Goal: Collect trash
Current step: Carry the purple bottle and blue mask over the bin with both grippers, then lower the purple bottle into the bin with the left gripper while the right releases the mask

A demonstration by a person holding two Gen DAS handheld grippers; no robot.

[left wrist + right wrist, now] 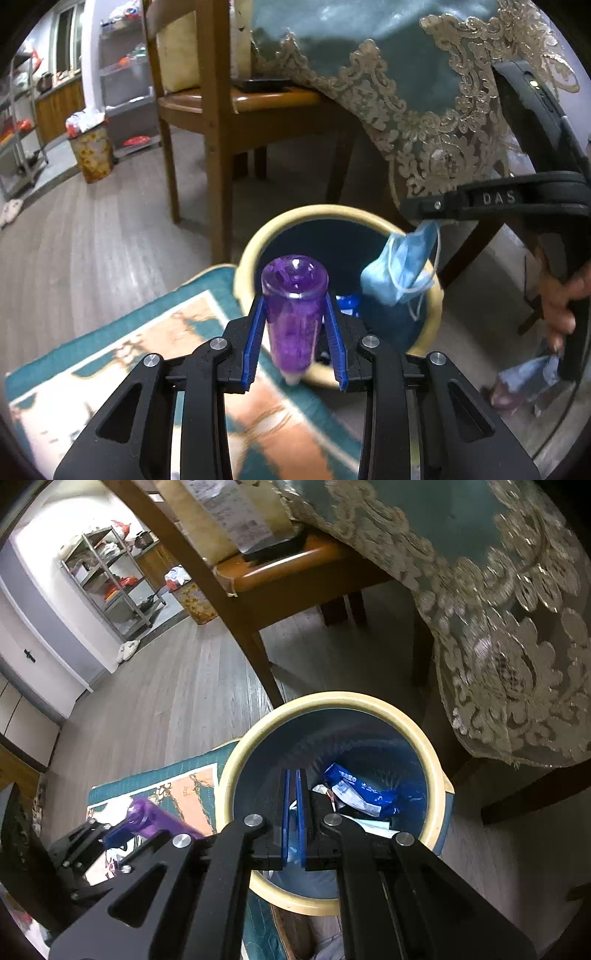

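Observation:
My left gripper (294, 301) is shut on a purple plastic bottle (293, 314), which it holds upright over the near rim of a round bin (255, 240) with a cream rim and a blue inside. My right gripper (413, 210) reaches in from the right, shut on a light blue face mask (399, 273) that dangles over the bin's mouth. In the right wrist view the right gripper (293, 771) has its blue pads together above the bin (369, 698), with a sliver of the mask (293, 851) between them. A blue wrapper (369, 794) and papers lie inside. The left gripper (120, 832) with the bottle (159, 819) shows at lower left.
A wooden chair (218, 147) stands just behind the bin. A teal lace-edged tablecloth (406, 92) hangs at the right. A teal and orange rug (147, 350) lies under the bin's near side. A flowered bin (92, 151) and metal shelves (110, 579) stand far off on the grey floor.

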